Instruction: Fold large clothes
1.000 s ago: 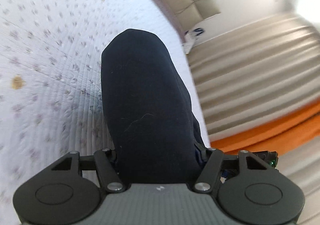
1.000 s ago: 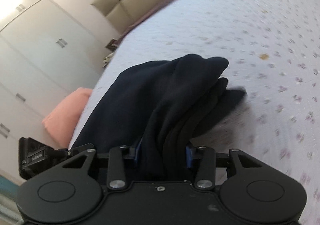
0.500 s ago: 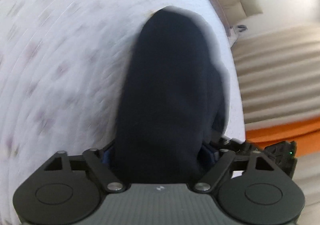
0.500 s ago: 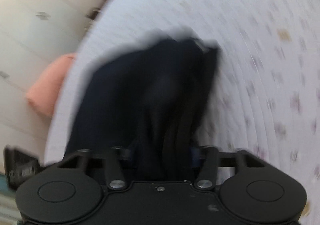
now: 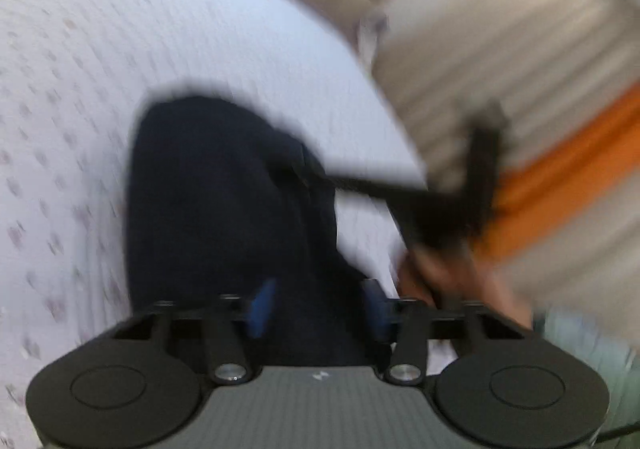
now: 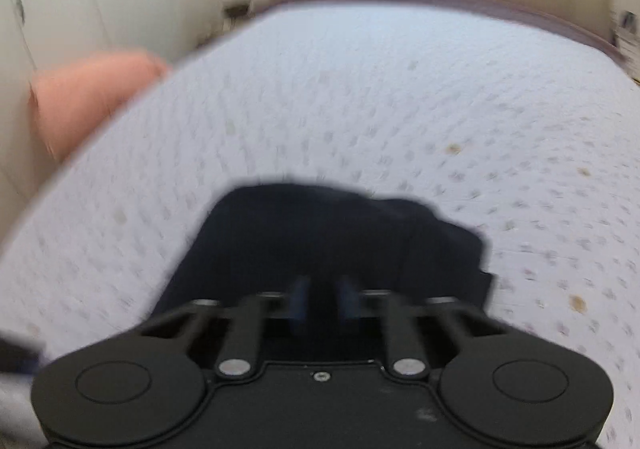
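With the left claw [image 5: 316,307] and the right claw [image 6: 323,299] each clenched on the dark garment [image 6: 320,237] bunched on the bed [image 6: 360,97], both edges should be drawn level and laid flat before being released.

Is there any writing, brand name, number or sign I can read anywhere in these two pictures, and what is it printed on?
None can be read.
Small pale mark on the grey body of the left gripper: too small and blurred to read.
Dark navy garment, white dotted bedspread, pink pillow: no print visible.
Right gripper: no lettering visible.
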A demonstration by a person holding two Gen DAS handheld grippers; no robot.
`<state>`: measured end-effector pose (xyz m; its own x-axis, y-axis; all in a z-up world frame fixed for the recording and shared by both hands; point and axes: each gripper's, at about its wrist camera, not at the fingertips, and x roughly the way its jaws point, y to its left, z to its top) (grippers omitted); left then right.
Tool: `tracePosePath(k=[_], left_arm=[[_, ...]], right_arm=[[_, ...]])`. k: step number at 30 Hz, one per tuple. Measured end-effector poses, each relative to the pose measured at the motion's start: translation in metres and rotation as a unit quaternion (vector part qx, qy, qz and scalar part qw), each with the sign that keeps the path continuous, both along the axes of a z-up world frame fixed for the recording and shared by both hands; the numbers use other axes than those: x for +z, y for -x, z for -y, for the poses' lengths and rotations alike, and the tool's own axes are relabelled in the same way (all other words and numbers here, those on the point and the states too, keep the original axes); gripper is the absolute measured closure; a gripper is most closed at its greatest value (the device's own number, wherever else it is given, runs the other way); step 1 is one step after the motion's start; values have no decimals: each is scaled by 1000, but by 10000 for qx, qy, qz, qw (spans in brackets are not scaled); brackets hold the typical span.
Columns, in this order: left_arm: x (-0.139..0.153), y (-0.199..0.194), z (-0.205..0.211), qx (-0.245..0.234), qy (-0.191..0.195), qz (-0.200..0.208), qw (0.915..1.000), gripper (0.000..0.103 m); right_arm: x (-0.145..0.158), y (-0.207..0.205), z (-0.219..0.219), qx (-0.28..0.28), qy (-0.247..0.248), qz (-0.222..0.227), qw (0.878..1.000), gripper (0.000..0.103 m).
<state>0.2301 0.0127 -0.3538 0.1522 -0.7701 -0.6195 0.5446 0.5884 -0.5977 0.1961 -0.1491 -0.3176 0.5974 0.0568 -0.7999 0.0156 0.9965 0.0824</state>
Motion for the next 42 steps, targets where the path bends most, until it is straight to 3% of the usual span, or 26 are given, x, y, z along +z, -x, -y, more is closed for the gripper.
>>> tracePosePath(k=[1, 3, 6, 10, 12, 15, 17, 19, 25, 28, 31, 33, 35, 37, 39, 41, 42], left_arm=[[-10, 9, 5, -82, -224, 130, 9996, 80], [-17, 16, -1, -84, -143, 90, 9998, 85], [-16, 16, -19, 73, 13, -52, 10000, 86], [-7, 21, -19, -36, -336, 213, 9992, 86], [-1, 26, -13, -74, -541, 368, 9978, 86], [6, 34, -3, -116, -928, 684, 9933, 85], [10, 40, 2, -86, -1124, 820, 9902, 85], [14, 48, 0, -47, -1158, 781, 9902, 85], [35, 75, -21, 293, -1256, 729, 9890, 83], [51, 97, -30, 381, -1300, 628, 9888, 83], [85, 130, -32, 473, -1570, 888, 9825, 83], [115, 150, -31, 572, -1668, 1091, 9783, 83], [145, 164, -28, 704, -1730, 1312, 9736, 82], [181, 179, -24, 902, -1841, 1597, 9657, 80], [217, 191, -17, 1176, -2053, 1871, 9534, 77], [244, 201, -12, 1405, -2210, 2039, 9433, 72], [259, 207, -10, 1524, -2220, 2115, 9395, 67]], right_arm=[[-9, -3, 5, -93, 128, 7, 9999, 103], [-15, -1, 28, -891, 688, -108, 9936, 103], [-13, 23, 74, -1628, 6, -389, 9859, 103], [42, 74, 52, -1557, -218, 11, 9876, 96], [54, 93, 22, -1323, -381, 32, 9905, 94], [36, 116, -13, -1077, -134, -446, 9931, 95], [9, 129, -13, -1289, -85, -890, 9876, 103], [-11, 148, -3, -1650, -147, -1269, 9780, 103], [-8, 212, 23, -2054, -488, -1756, 9616, 100], [16, 242, 25, -2031, -672, -1700, 9619, 97], [55, 254, 17, -1864, -746, -1543, 9674, 92], [97, 263, 9, -1706, -726, -1287, 9742, 81], [134, 260, 2, -1544, -665, -1058, 9801, 50], [176, 259, -7, -1309, -595, -738, 9869, 37], [212, 255, -16, -1134, -445, -405, 9917, 33], [248, 256, -24, -1055, -320, -140, 9938, 19], [262, 258, -28, -1035, -290, -28, 9942, 19]])
